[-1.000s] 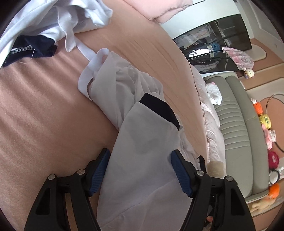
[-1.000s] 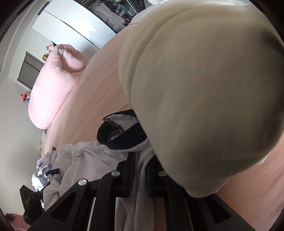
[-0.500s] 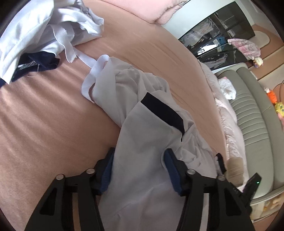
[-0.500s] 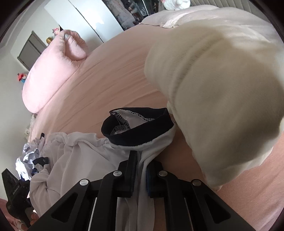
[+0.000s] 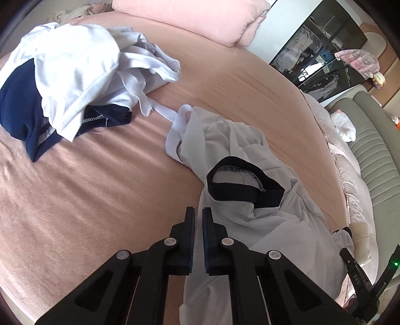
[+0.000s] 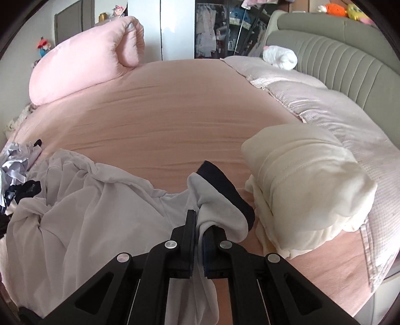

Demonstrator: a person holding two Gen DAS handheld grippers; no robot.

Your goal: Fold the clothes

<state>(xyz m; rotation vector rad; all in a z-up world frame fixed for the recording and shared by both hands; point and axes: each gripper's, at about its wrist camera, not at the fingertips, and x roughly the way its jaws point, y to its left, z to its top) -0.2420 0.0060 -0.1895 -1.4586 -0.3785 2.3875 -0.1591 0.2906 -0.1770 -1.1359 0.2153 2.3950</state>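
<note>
A bed covered in a pink sheet (image 5: pixel 105 180) fills the left wrist view, with a pink pillow (image 5: pixel 200 17) at its far edge and a grey padded headboard (image 5: pixel 375 150) to the right. A heap of white and navy clothes (image 5: pixel 65 82) is seen at the upper left. A white garment with a navy cuff (image 5: pixel 245 190) lies crumpled right of centre. The left gripper (image 5: pixel 197 215) has just been closing and is now drawn together; its pads sit at the garment's near edge, and whether cloth is pinched there cannot be told.

In the right wrist view the same sheet (image 6: pixel 162 112) is spread out, with the pillow (image 6: pixel 82 57) far left and the headboard (image 6: pixel 337 57) far right. A folded cream garment (image 6: pixel 307 190) rests at the right beside a pale quilt (image 6: pixel 350 130). The right gripper (image 6: pixel 197 220) is clamped on the white garment (image 6: pixel 87 212), whose cuffed end is draped over its tips.
</note>
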